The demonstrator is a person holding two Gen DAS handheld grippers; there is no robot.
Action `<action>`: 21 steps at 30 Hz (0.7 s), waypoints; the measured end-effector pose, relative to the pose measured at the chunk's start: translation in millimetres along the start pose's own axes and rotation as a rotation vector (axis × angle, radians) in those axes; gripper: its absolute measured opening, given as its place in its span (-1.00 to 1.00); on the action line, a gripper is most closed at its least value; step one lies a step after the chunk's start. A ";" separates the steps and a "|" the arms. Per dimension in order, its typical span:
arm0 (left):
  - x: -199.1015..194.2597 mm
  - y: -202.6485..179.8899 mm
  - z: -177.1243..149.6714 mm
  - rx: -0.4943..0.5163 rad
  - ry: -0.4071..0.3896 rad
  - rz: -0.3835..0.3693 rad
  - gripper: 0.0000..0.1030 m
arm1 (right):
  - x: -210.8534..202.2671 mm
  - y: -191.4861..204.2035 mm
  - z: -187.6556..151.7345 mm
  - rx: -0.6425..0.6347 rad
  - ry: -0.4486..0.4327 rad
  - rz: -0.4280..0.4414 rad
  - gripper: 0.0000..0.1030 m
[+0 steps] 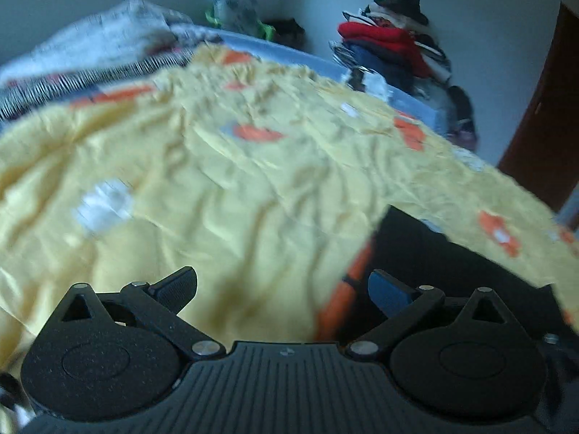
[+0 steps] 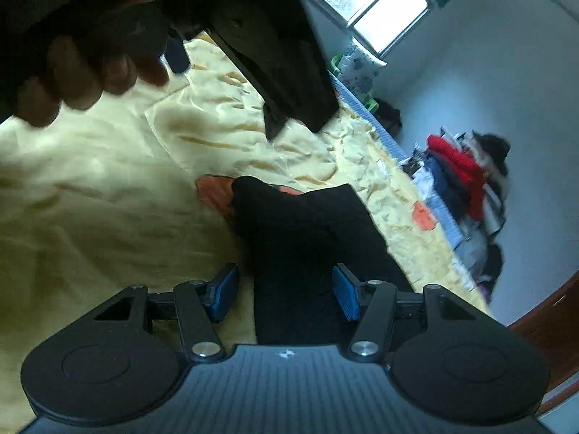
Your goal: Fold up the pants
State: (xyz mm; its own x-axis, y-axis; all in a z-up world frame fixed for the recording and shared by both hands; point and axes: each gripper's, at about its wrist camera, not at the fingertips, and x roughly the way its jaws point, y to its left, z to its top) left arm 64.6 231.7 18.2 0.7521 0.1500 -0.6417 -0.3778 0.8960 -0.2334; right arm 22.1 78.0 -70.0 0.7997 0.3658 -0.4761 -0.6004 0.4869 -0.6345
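The black pants [image 2: 307, 238] lie on a yellow bedsheet [image 2: 108, 217] and run toward my right gripper [image 2: 286, 291]. Its blue pads [image 2: 224, 289] stand on either side of the near end of the cloth, and a strip of sheet shows between the left pad and the fabric. In the left wrist view the pants [image 1: 434, 253] show as a dark patch at lower right. My left gripper [image 1: 284, 285] hangs wide open over the sheet with nothing between its fingers, and its right finger [image 1: 389, 291] is over the pants' edge.
In the right wrist view, a person's hand [image 2: 90, 72] grips the dark body of the other tool [image 2: 271, 54] at the top. A pile of clothes [image 1: 398, 47] stands past the bed's far edge. Striped bedding [image 1: 90, 54] lies at the back left, and a wooden door [image 1: 542, 126] is on the right.
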 end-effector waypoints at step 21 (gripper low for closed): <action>65.7 -6.9 -1.5 -0.384 0.233 -0.401 0.91 | 1.7 -76.9 -4.8 0.409 -0.088 0.189 -0.80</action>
State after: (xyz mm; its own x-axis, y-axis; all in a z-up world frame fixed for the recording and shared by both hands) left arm 115.8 234.7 -23.5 0.7545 -0.3033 -0.5820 -0.2893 0.6423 -0.7098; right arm 69.6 37.3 -25.0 0.6838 0.5356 -0.4956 -0.7006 0.6716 -0.2409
